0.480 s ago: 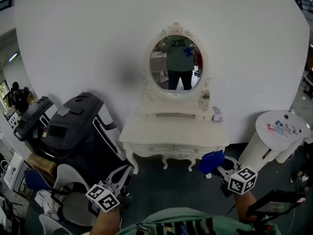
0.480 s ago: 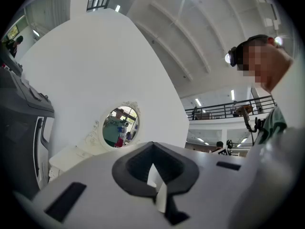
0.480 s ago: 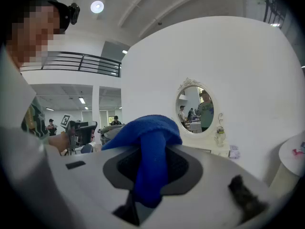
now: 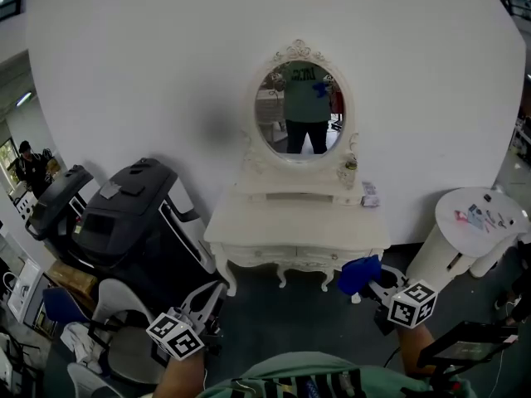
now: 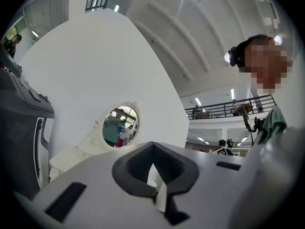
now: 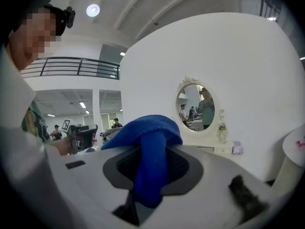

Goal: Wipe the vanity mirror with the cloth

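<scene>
The oval vanity mirror [image 4: 303, 110] in its white carved frame stands on the white dressing table [image 4: 249, 226] against the wall, straight ahead. It reflects a person in a green top. My right gripper [image 4: 371, 286] is low at the right, in front of the table, shut on a blue cloth [image 4: 359, 274]. In the right gripper view the cloth [image 6: 148, 140] is bunched over the jaws of the gripper [image 6: 151, 163], with the mirror [image 6: 196, 106] well beyond. My left gripper [image 4: 205, 298] hangs low at the left, shut and holding nothing. The left gripper view shows that gripper [image 5: 153, 165] far from the mirror [image 5: 120, 126].
A black treadmill-like machine [image 4: 124, 214] stands left of the table. A round white stand [image 4: 477, 218] is at the right. Chairs [image 4: 116, 330] crowd the lower left. A small bottle [image 4: 348, 171] and a small box [image 4: 368, 194] sit on the table's right side.
</scene>
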{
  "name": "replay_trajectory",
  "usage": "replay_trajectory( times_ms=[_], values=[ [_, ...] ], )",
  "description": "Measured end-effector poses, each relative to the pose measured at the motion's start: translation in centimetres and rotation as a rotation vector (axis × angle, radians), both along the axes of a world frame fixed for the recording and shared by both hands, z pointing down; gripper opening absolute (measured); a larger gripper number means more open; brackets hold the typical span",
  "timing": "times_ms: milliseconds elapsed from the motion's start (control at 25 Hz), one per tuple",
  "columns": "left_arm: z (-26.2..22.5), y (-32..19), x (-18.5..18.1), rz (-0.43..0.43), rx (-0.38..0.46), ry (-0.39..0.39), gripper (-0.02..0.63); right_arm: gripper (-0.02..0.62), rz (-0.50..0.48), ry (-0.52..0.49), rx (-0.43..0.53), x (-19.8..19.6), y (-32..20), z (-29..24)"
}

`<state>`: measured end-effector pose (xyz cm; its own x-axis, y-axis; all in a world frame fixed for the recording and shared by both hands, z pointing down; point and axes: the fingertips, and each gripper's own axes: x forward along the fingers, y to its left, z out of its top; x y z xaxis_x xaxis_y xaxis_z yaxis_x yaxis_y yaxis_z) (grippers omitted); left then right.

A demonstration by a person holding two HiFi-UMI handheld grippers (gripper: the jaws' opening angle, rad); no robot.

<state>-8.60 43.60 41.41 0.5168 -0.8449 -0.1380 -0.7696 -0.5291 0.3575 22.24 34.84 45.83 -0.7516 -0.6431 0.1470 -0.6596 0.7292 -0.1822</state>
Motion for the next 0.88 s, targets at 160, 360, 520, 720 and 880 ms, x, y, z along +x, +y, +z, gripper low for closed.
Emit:
replay_trajectory(
  times_ms=[160,360,520,720,880],
  values=[
    [0.3,-0.1,0.1,0.001,-0.008,0.001,-0.003,0.104,-0.001,-0.03,-0.019,0.0,-0.1,0.2],
    [0.1,-1.0,1.7,0.012,-0.013,-0.008,-0.003,0.104,-0.014,-0.036,-0.014,1.2,-0.4,0.2],
    [-0.2,-1.8,4.3,0.027,-0.007,-0.014,-0.003,0.104,-0.019,-0.036,0.0,3.3,-0.6,0.0],
    [-0.6,-4.0,9.0,0.041,-0.016,-0.016,-0.003,0.104,-0.032,-0.026,0.0,7.5,-2.1,-0.4],
    [-0.2,-5.5,11.7,0.038,-0.024,-0.01,-0.003,0.104,-0.051,-0.021,-0.002,9.8,-3.4,-0.1]
  ],
)
